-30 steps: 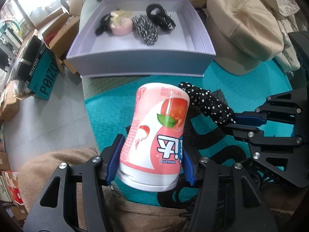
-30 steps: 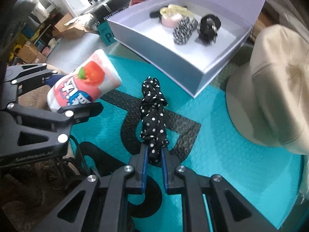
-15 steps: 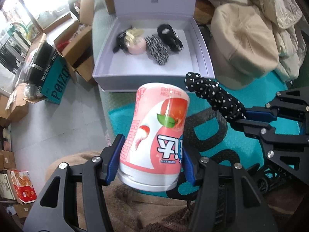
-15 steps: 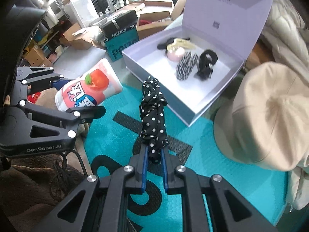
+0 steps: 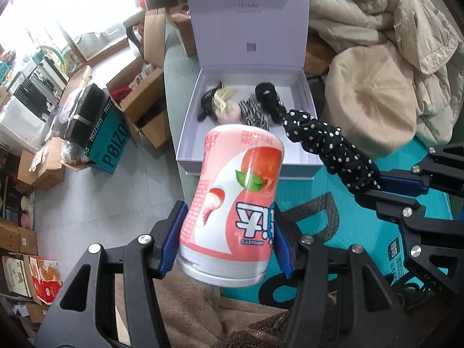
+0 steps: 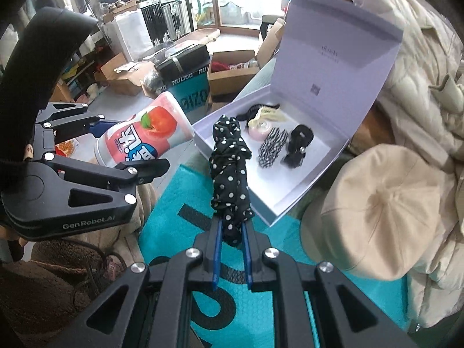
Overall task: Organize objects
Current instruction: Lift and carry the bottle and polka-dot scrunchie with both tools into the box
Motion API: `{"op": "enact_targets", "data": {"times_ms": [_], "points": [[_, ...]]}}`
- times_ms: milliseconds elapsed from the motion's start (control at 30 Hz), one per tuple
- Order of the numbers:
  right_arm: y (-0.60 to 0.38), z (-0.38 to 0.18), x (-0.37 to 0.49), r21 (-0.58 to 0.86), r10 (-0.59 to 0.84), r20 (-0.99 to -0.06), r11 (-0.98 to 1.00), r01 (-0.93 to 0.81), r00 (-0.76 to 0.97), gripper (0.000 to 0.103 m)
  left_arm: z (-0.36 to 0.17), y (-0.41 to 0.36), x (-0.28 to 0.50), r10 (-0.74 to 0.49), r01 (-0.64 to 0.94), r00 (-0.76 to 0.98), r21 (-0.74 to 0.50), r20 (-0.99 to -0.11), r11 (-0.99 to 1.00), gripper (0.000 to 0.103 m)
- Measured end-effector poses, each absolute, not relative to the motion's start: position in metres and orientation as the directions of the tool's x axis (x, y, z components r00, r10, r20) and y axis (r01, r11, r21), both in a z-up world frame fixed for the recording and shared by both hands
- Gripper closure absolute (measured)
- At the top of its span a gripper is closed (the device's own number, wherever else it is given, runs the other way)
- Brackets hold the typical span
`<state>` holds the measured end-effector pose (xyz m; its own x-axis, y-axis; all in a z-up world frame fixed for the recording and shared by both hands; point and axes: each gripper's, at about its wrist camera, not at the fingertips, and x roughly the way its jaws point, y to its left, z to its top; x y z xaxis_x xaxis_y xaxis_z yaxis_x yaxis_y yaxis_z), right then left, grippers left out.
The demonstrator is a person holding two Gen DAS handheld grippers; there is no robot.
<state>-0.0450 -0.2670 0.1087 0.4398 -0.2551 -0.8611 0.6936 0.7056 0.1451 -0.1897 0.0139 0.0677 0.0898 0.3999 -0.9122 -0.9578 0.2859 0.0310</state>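
Note:
My left gripper (image 5: pixel 226 232) is shut on a pink peach-print canister (image 5: pixel 235 203), held upside down in the air; it also shows in the right wrist view (image 6: pixel 145 142). My right gripper (image 6: pixel 232 226) is shut on a black polka-dot scrunchie (image 6: pixel 230 174), also seen in the left wrist view (image 5: pixel 330 150). Both are held above a teal mat (image 6: pixel 261 290), short of an open lilac box (image 5: pixel 188 133) that holds several hair accessories (image 5: pixel 249 110). The box also shows in the right wrist view (image 6: pixel 316 185).
A beige cap (image 6: pixel 385 217) lies right of the box, with a cream padded coat (image 5: pixel 391 23) behind it. Cardboard boxes (image 5: pixel 139 107) and a teal POIZON box (image 5: pixel 107 142) stand on the floor to the left. A brown fleece (image 5: pixel 191 310) lies under my left gripper.
Both grippers have lifted and drawn back from the box with their objects still held. The box now looks smaller and its raised lid is in view.

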Motion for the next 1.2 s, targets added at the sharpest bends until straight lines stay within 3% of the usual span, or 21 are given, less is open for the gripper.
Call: {"op": "enact_targets", "data": {"times_ms": [500,1200], "points": [[-0.289,0.119,-0.041,0.143,-0.272,-0.856,0.693,0.706,0.44,0.091,0.08,0.044,-0.182,0.419,-0.948,0.132,0.008,-0.898,0.318,0.05],[-0.361,0.072,-0.02,0.158,-0.2,-0.899,0.68,0.716,0.389,0.091,0.024,0.111,-0.181,0.324,-0.947,0.176,-0.069,-0.93,0.314,0.05]]}}
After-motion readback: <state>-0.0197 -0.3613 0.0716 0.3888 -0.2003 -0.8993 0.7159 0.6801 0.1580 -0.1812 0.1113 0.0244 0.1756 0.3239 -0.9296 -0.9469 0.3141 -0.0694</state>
